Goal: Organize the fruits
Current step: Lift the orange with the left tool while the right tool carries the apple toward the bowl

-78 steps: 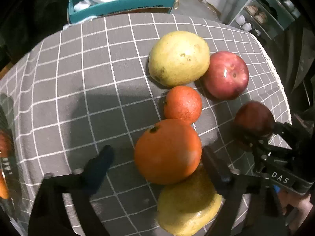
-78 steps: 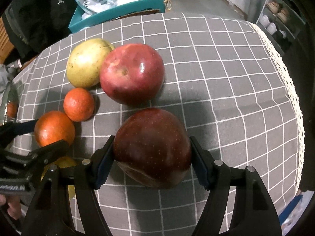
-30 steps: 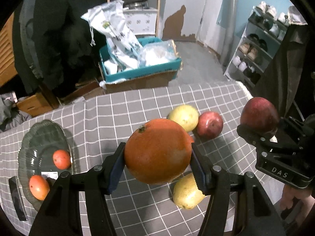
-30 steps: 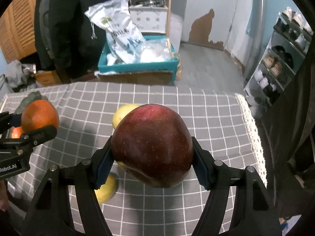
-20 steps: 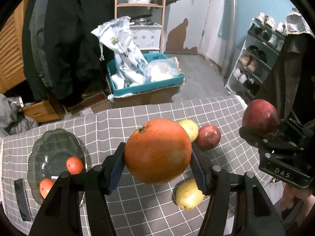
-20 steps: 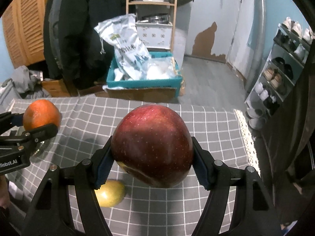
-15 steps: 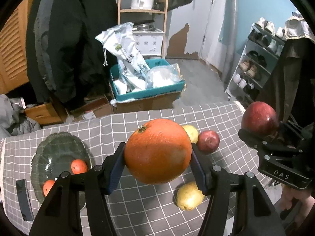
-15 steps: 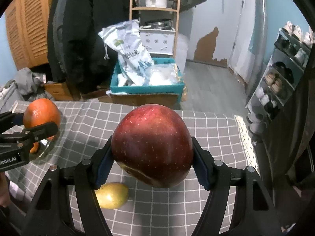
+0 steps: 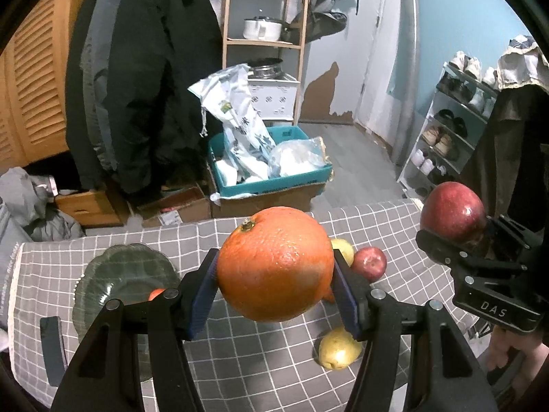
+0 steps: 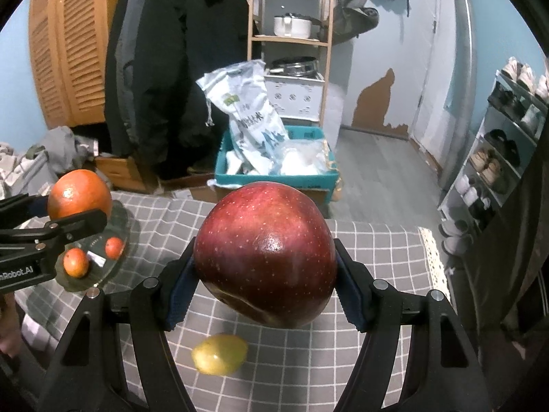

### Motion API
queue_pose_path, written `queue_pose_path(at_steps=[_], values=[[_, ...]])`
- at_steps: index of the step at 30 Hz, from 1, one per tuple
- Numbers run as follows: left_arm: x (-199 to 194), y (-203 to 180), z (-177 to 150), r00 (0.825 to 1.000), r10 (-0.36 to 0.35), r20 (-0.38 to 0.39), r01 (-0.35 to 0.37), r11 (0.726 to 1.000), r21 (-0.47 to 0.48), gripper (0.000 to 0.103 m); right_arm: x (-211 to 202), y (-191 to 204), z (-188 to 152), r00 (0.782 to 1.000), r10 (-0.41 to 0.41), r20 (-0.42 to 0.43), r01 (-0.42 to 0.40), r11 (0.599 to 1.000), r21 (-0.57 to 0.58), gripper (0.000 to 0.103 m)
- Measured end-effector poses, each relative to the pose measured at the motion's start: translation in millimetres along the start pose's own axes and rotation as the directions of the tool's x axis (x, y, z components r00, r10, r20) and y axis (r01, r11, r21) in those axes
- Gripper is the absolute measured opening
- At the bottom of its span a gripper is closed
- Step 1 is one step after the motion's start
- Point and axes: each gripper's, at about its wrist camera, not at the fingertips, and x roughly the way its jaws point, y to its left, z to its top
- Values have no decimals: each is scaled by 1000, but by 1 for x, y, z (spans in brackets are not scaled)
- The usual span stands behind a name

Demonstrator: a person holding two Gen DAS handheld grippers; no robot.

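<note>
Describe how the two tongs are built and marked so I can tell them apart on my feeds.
Both are matte black two-finger frames with silver bolt heads and ribbed dark blue pads. The right tongs carry white "DAS" lettering on the body. The left tongs show white lettering ending "Robot.AI". No cables visible; bare skin shows below each.

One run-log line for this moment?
left claw: shut on orange | right claw: shut on red apple | both aloft | plate: two small oranges

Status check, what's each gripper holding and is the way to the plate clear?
Left gripper shut on the orange, lifted. Right gripper shut on the red apple, lifted. Glass plate holds two small oranges; nothing blocking it.
</note>
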Motion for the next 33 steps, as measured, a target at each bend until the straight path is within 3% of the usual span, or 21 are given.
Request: queue_pose_path(at_steps=[17, 33], values=[[-17, 50, -5, 997, 71, 21, -69, 995, -76, 63, 12, 51, 23, 995, 95, 8, -95, 995, -43, 72], [-37, 133, -21, 985, 172, 15, -166, 967, -196, 63, 39, 123, 44, 981, 191, -26, -192, 976, -105, 72]])
